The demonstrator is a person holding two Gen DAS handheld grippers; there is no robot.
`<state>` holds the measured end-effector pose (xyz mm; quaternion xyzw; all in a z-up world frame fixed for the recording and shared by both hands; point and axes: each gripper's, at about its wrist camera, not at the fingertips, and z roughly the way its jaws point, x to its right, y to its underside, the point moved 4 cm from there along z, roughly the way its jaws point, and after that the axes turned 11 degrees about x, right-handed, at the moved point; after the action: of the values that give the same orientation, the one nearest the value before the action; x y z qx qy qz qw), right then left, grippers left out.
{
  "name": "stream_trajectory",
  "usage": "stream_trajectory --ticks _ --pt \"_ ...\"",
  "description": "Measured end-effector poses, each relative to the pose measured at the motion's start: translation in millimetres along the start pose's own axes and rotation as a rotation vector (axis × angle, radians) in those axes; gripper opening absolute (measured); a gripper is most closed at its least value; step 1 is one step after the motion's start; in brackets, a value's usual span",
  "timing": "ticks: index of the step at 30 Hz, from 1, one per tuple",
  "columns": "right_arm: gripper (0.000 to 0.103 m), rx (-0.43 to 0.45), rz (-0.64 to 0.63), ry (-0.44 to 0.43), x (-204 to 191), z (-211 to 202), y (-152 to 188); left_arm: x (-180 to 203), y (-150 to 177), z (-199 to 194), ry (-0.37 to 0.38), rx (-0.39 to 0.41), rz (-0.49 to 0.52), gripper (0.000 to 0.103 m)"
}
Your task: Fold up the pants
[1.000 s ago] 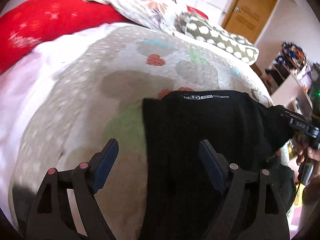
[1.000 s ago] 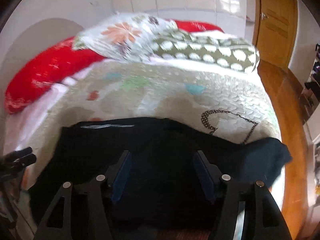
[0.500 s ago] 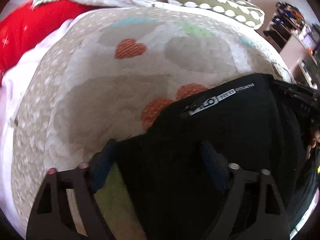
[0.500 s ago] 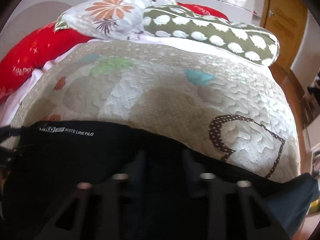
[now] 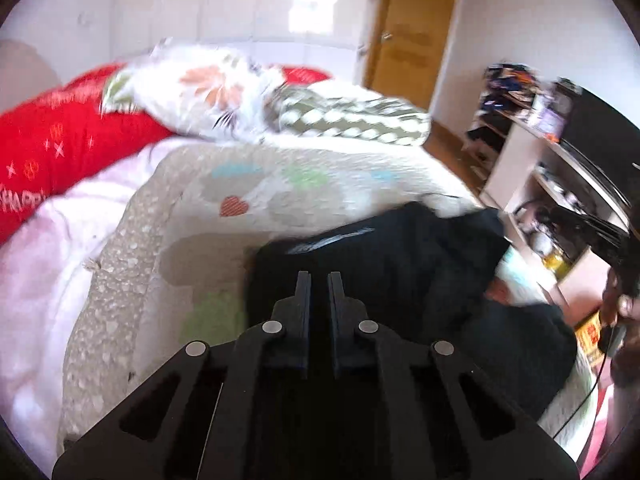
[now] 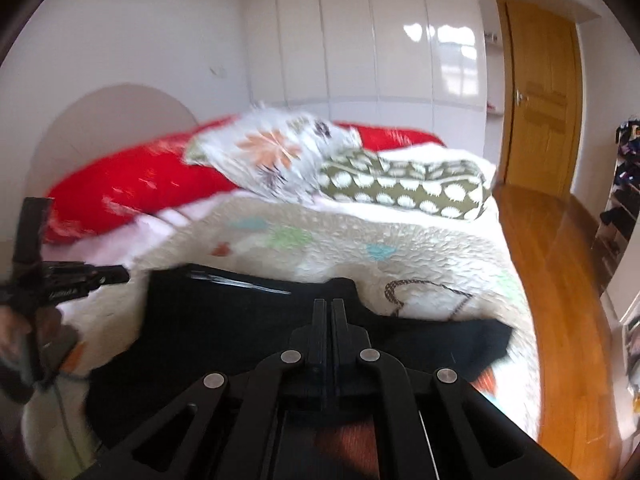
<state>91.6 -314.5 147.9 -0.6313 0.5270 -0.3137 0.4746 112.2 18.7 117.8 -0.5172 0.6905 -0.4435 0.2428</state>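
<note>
**Both ends pinched, lift for the fold underway**

Left to right: our left gripper (image 5: 319, 280) has just been closing and now sits clenched over the near left part of the black pants (image 5: 404, 256). Black on black, so we can't see cloth between the tips, but we judge it has a pinch of fabric. The pants lie crumpled on the quilt (image 5: 224, 200) at the near end of the bed, label side up. Our right gripper (image 6: 329, 307) has also just been closing; it's clamped tight over the pants' (image 6: 224, 320) near edge, grip likewise hidden.

Step, as we read it: carrying the near edge over. Next we need both hands moving together, keeping the edge taut and level.
</note>
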Motion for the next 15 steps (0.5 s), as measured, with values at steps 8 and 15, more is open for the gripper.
stream_trajectory --ticks 8,15 --pt "0.009 -0.167 0.013 0.064 10.0 -9.4 33.9 -10.4 16.5 18.9 -0.06 -0.09 -0.124 0.014" --pt "0.056 -0.205 0.079 0.045 7.4 76.6 34.0 -56.6 36.5 78.4 -0.147 -0.184 -0.195 0.065"
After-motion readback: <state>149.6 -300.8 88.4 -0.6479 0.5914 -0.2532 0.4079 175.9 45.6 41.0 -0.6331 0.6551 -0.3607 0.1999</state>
